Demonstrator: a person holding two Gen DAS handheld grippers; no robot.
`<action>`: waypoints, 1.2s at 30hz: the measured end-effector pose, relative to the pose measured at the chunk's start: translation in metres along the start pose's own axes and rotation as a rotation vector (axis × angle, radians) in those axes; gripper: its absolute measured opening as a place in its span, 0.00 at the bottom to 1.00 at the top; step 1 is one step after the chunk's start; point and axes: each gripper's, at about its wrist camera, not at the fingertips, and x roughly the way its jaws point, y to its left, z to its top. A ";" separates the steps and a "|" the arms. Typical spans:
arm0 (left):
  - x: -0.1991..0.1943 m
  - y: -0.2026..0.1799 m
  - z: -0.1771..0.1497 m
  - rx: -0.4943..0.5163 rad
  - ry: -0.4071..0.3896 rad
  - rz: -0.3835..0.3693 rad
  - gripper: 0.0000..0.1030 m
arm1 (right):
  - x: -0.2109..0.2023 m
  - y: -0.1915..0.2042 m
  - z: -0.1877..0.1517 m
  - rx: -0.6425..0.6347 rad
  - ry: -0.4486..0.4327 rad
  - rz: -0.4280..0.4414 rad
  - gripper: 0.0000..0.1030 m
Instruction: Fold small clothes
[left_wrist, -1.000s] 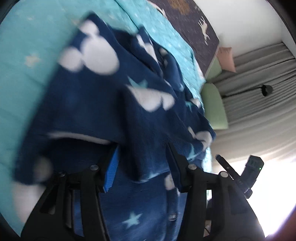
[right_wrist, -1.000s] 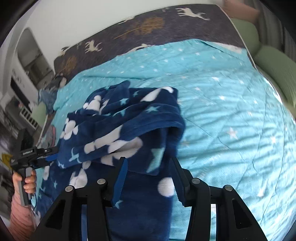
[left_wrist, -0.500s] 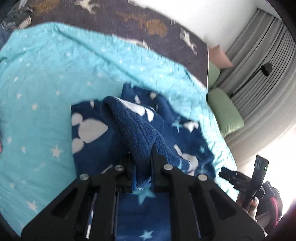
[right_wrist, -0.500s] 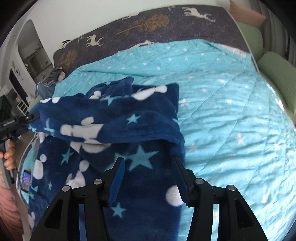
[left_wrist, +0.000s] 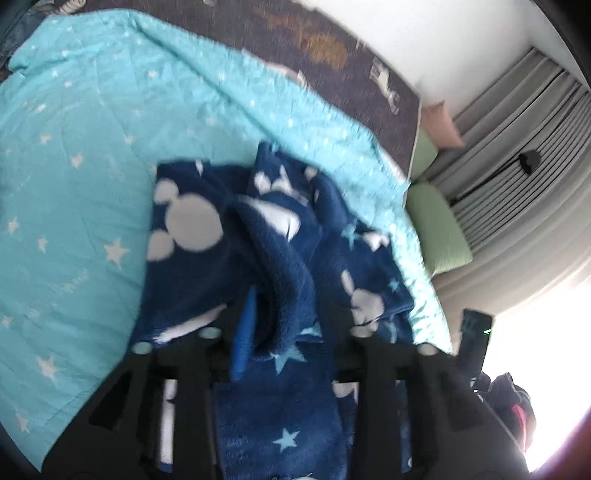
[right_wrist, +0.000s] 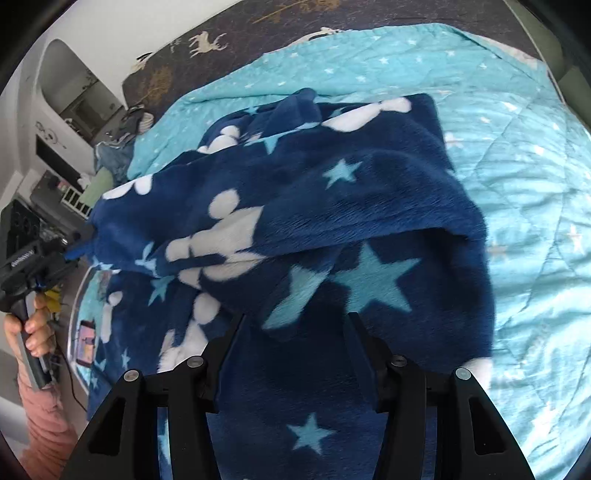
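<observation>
A navy fleece garment (left_wrist: 280, 258) with white mouse shapes and light blue stars lies bunched on a turquoise star quilt (left_wrist: 74, 206). My left gripper (left_wrist: 284, 314) has its jaws apart with a thick fold of the fleece lying between them. In the right wrist view the garment (right_wrist: 332, 206) is lifted in a wide fold. My right gripper (right_wrist: 295, 325) has its jaws apart with fleece draped between them. The left gripper (right_wrist: 79, 247) shows at the left edge of that view, at the garment's corner.
The quilt (right_wrist: 517, 184) covers a bed with a dark deer-print sheet (left_wrist: 332, 55) at the head. Green cushions (left_wrist: 436, 229) and grey curtains (left_wrist: 517, 155) stand to the right. Shelves and clutter (right_wrist: 55, 177) lie beyond the bed's left side.
My left gripper's jaws have opened from tight on the fleece fold. The right gripper has moved closer over the garment, and the lifted fold now spreads wider across the bed.
</observation>
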 end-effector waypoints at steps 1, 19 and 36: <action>-0.004 0.000 0.001 0.001 -0.015 -0.002 0.42 | 0.001 0.000 0.001 0.010 0.005 0.015 0.56; 0.013 -0.031 0.031 0.060 -0.025 0.021 0.10 | -0.037 -0.029 0.033 0.109 -0.162 -0.092 0.13; 0.060 0.062 0.012 -0.105 0.046 0.152 0.12 | -0.038 -0.039 0.014 0.048 -0.090 -0.176 0.33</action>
